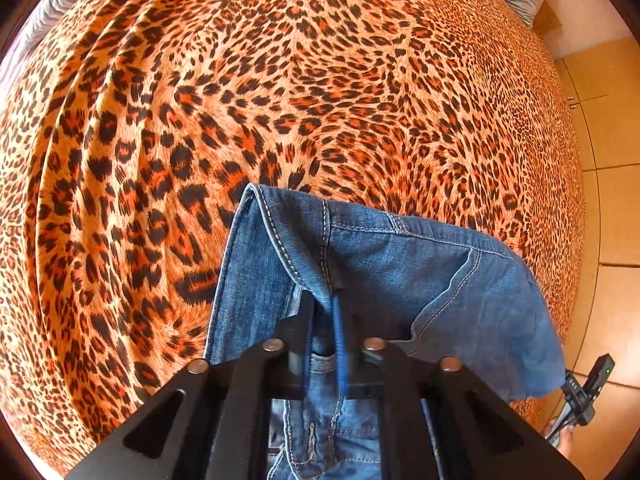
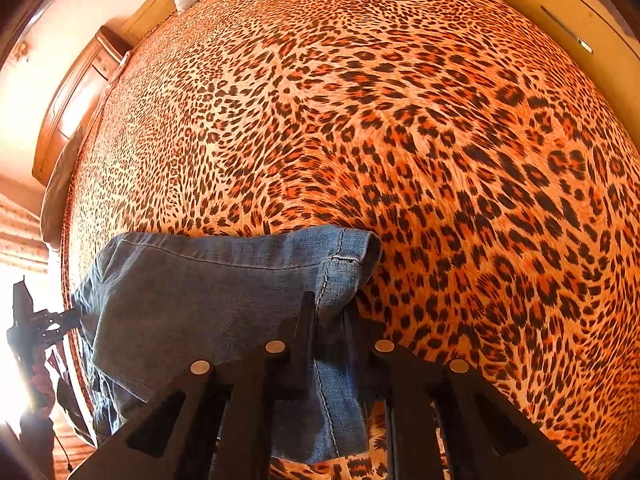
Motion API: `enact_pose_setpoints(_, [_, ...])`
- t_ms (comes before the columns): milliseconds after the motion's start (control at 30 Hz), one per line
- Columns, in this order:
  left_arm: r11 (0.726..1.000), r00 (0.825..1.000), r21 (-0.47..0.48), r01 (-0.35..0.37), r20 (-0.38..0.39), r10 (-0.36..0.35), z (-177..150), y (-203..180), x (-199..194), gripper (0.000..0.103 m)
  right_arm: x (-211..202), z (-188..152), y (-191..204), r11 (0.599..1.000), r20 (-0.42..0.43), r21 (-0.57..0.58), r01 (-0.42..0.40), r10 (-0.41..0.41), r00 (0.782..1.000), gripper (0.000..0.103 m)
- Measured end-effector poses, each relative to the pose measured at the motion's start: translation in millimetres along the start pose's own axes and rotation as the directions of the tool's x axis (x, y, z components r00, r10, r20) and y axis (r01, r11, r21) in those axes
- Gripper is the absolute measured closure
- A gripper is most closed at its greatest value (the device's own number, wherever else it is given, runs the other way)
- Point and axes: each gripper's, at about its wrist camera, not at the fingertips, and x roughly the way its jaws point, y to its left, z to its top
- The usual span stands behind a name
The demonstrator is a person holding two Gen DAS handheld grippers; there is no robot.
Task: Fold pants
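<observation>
Faded blue jeans (image 1: 384, 264) with pale topstitching hang bunched over a leopard-print bedspread (image 1: 280, 80) — the left gripper (image 1: 324, 312) pinched tight on a seamed fold, the right gripper (image 2: 330, 312) clamped on the hemmed edge.

The jeans (image 1: 400, 264) run off the bottom edge behind the left gripper (image 1: 324, 308). In the right view, denim hides the right gripper (image 2: 326, 312) fingertips.

The right tool (image 2: 329, 312) pinches the jeans (image 2: 208, 292) over a leopard-print bedspread (image 2: 400, 120).
</observation>
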Motion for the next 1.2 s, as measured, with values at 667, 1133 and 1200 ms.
enact_pose_setpoints(667, [0.995,0.990,-0.038,-0.093,0.098,0.097,29,-15,-4,0.088,-44,91,-38,0.996,0.167,0.052,0.072,-0.080,0.983,0.039])
enact_pose_setpoints(1133, [0.997,0.996,-0.022,-0.075,-0.053,0.074,-29,-5,19,0.079,-27,14,-47,1.000,0.086,0.018,-0.022,0.020,0.996,0.091])
enact_pose_setpoints(1200, [0.995,0.994,0.001,-0.098,-0.037,0.098,-31,-7,20,0.079,-40,12,-62,0.997,0.097,0.070,-0.032,0.025,0.995,0.091])
